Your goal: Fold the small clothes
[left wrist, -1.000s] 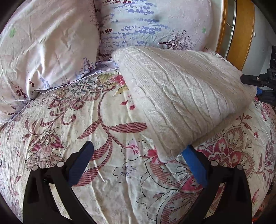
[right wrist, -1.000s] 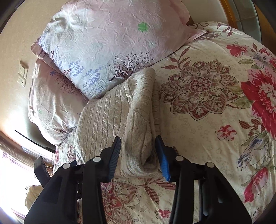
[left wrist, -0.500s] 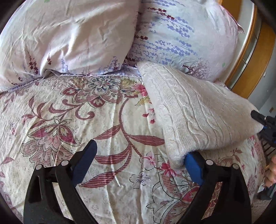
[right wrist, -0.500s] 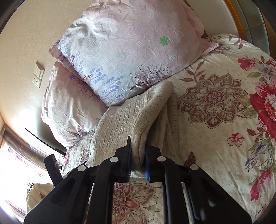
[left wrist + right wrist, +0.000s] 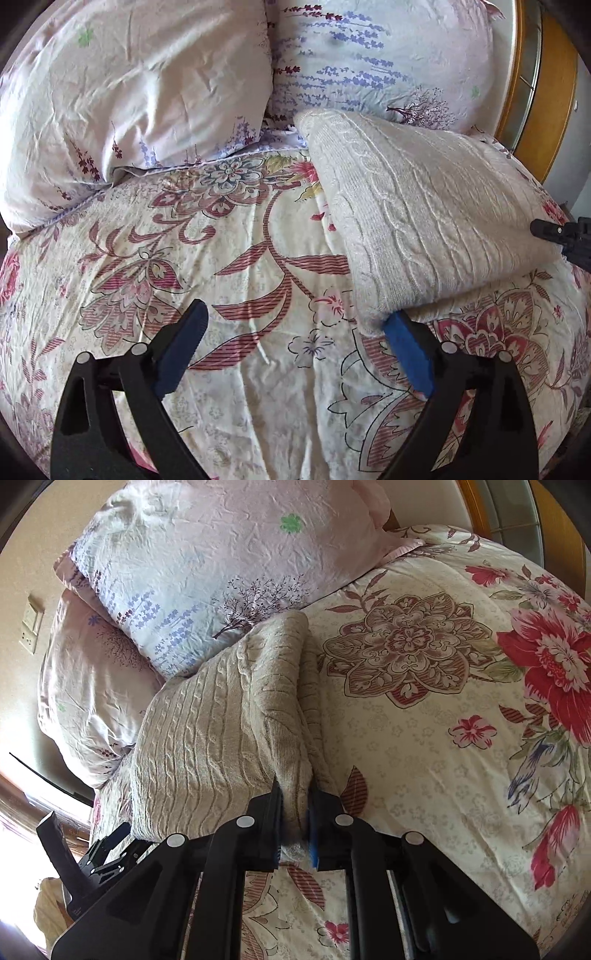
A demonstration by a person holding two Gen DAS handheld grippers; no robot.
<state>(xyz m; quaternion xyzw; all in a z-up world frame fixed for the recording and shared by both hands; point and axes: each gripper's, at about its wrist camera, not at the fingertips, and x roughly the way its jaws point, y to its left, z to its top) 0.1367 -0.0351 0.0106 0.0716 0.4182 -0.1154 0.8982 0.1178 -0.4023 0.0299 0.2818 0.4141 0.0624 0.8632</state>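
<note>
- Bed: flowered quilt covers it; two pillows stand at the head. No worktop here, the bed carries everything.
- Sweater: cream cable-knit, already folded into a thick pad, lies on the quilt with its far corner against the pillows. In the right wrist view the same sweater shows stacked layers along its right edge.
- Right claw: closed on the near corner of the sweater, layers pinched between the blue pads.
- Left claw: wide open, nothing between the jaws; one blue pad sits at the sweater's near corner, tucked just under the edge, the other over bare quilt.
- Step in hand, as judged: securing both near corners for the next fold. One corner taken, the other not yet.
- Next move calls for: left claw shifting sideways so the corner lies between both pads, then closing through all layers; a partial bite would likely let the lower layers slide.
- Change from one second ago: right claw stood open around the corner, now clamps it; left view has shifted slightly, jaws equally wide.
</note>
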